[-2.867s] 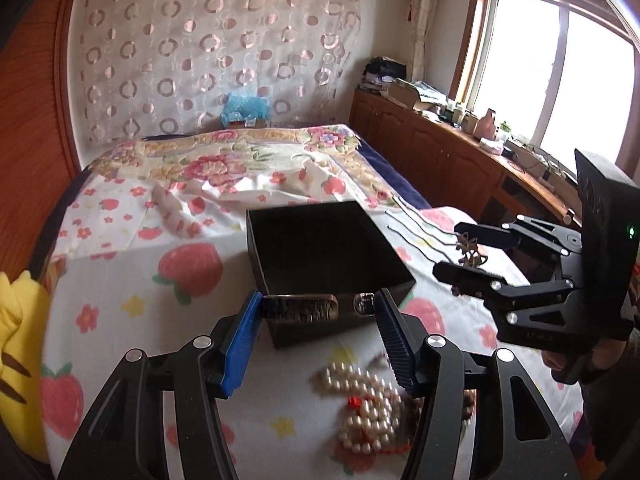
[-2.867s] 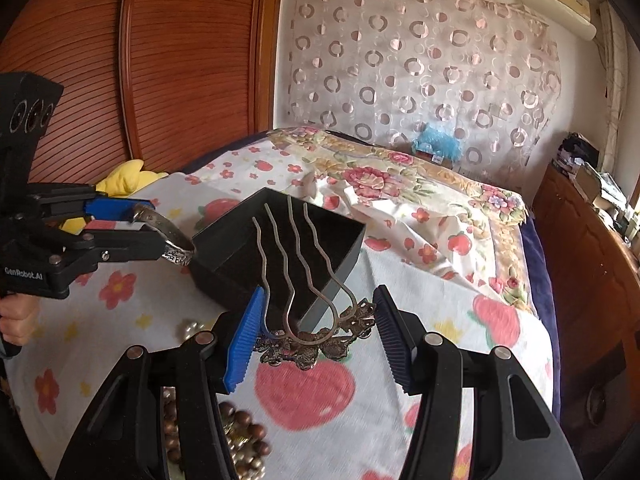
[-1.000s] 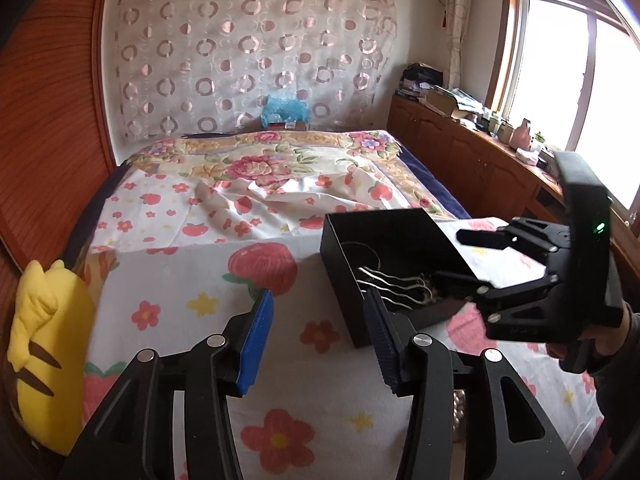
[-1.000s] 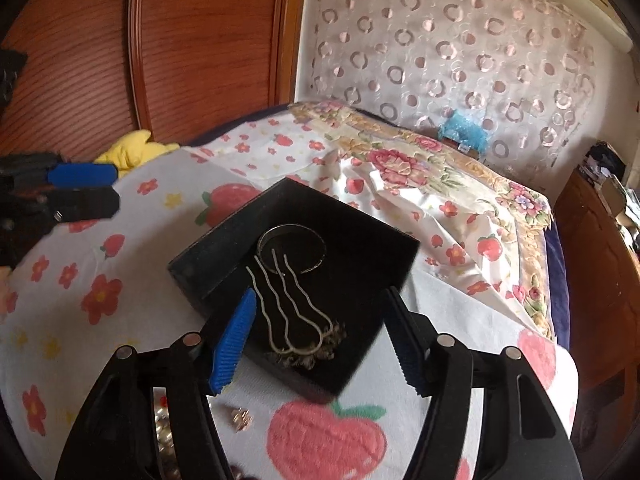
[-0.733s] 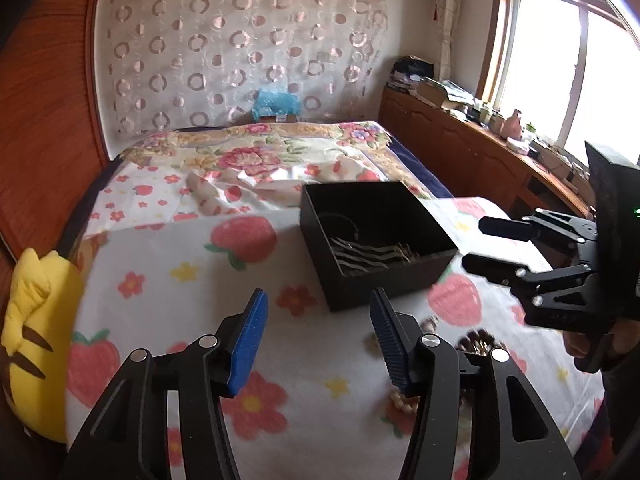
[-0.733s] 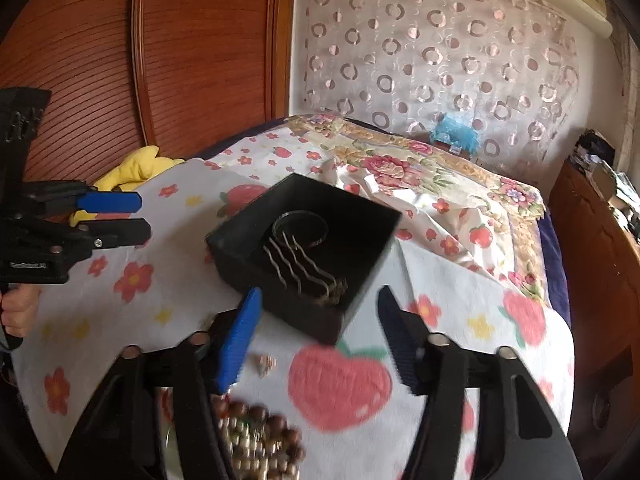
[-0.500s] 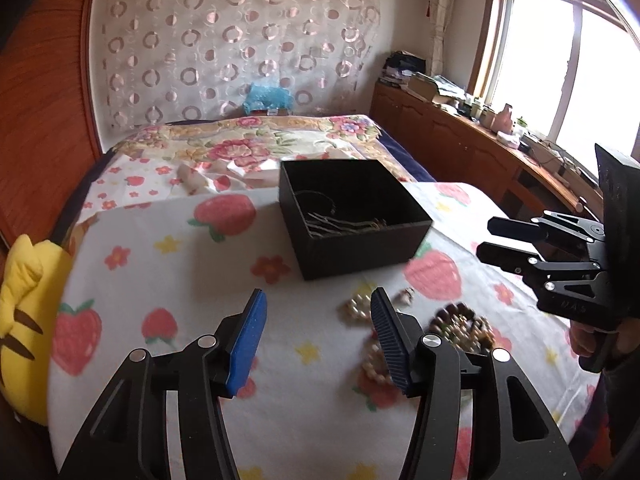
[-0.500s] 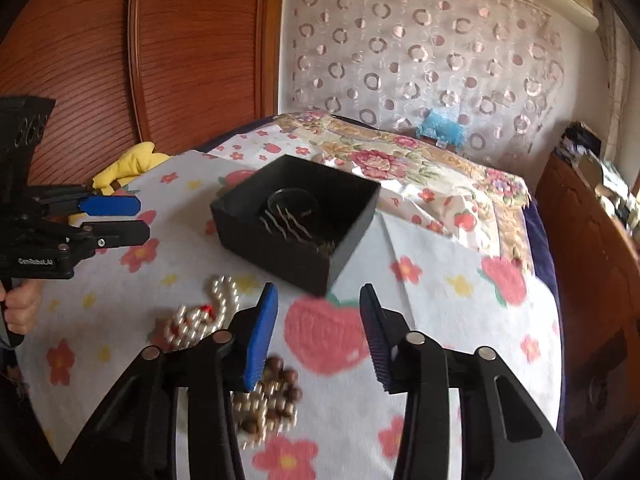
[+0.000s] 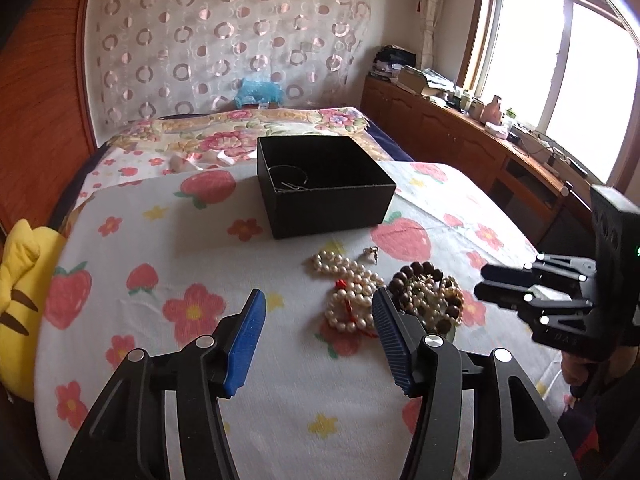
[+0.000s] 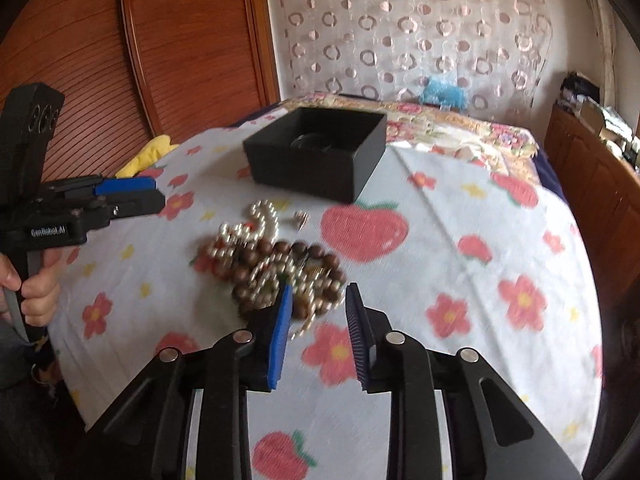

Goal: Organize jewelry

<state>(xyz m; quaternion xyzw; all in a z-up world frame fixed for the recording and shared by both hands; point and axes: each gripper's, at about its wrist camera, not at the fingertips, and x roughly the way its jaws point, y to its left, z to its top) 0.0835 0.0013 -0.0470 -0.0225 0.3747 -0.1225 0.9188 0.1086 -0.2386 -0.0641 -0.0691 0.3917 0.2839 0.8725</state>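
The left gripper (image 9: 318, 322) is spread and empty. The pearls (image 9: 352, 292) and brown beads (image 9: 428, 288) lie in a heap near the box (image 9: 326, 196), waiting. The right gripper (image 10: 316, 312), jaws apart, hovers at the heap; next it should pinch one strand. Only the left view shows a bangle (image 9: 286, 176) inside the box.

One black box (image 9: 324, 188), one pearl strand (image 9: 352, 292), one brown bead strand (image 9: 424, 280), two grippers (image 9: 318, 336).

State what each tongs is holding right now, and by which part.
Nothing is held. The left tongs and right tongs are both open and empty above the heap of beads.
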